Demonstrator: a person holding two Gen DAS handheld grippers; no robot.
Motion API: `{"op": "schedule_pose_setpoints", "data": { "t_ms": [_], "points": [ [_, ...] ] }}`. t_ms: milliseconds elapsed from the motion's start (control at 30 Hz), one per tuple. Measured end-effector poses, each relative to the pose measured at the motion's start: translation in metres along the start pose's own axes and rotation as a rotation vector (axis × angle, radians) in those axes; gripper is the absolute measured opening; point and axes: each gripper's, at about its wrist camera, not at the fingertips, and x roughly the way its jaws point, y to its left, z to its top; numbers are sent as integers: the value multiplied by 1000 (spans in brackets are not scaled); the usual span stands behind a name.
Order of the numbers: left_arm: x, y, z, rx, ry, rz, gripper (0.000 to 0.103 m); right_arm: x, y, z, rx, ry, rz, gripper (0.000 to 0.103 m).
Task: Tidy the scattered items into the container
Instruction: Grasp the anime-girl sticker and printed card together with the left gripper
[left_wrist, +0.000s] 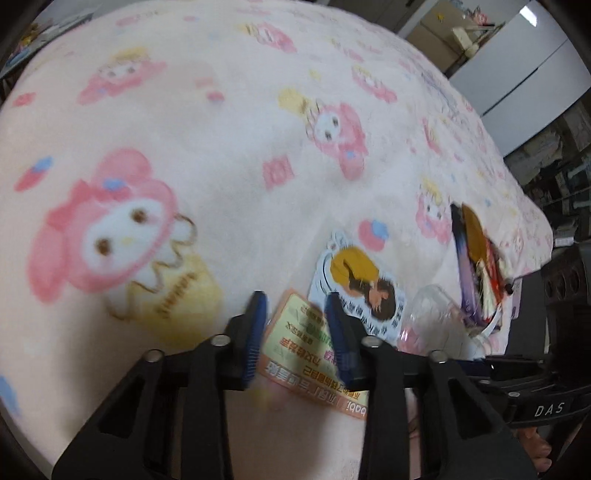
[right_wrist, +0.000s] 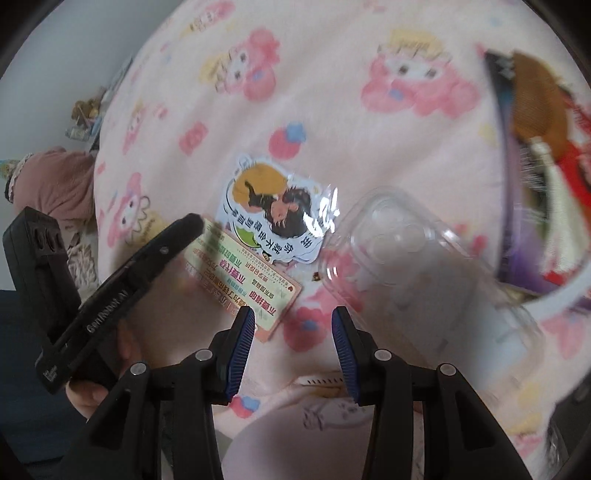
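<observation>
Two wrist views look down on a soft pink blanket (left_wrist: 207, 177) printed with cartoon rabbits.

The left gripper (left_wrist: 293, 332) has its blue-padded fingers (left_wrist: 255, 332) apart, with a clear gap between them. An orange and yellow printed card (left_wrist: 295, 343) lies flat on the blanket directly in that gap, its far end reaching just past the fingertips. The picture is blurred, so whether the pads touch the card cannot be told. In the right wrist view the same gripper shows from the side as a black body lying over the card's left end.

The right gripper (right_wrist: 293, 332) also has its fingers (right_wrist: 242, 347) apart, holding nothing. Bare blanket shows between them. The card (right_wrist: 243, 280) lies just ahead and to the left, its near corner close beside the left fingertip.

A die-cut sticker (right_wrist: 273, 210) showing a figure in yellow lies just beyond the card, overlapping its far edge. A clear phone case (right_wrist: 417, 266) lies to the right of the sticker, ahead and right of the right fingers. Its far end rests against a white-rimmed container (right_wrist: 554, 295) at the right edge, which holds colourful flat packets (right_wrist: 535, 155)
</observation>
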Motion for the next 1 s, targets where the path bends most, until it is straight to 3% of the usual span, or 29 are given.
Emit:
{"op": "schedule_pose_setpoints", "data": {
  "t_ms": [67,167,267,433,667,867,1000],
  "points": [
    [3,-2,-8,0,33,3,24,7,2,1,-12,29,18,39],
    [-5,-9,-24,11,80,-79,23,8,2,3,-11,23,19,39],
    [-15,-6,-25,-15,66,-120,23,5,-1,5,14,-9,-24,39],
    [-6,4,-8,-66,36,-97,25,11,4,15,-17,16,-47,39],
    [5,0,-9,-50,24,-47,27,34,8,32,-39,116,-54,41],
    [-22,-6,-17,-43,12,-95,27,12,9,18,-32,-8,10,41],
    [-56,-19,-23,2,-40,-80,27,-11,23,-7,-58,-89,33,41]
  ]
}}
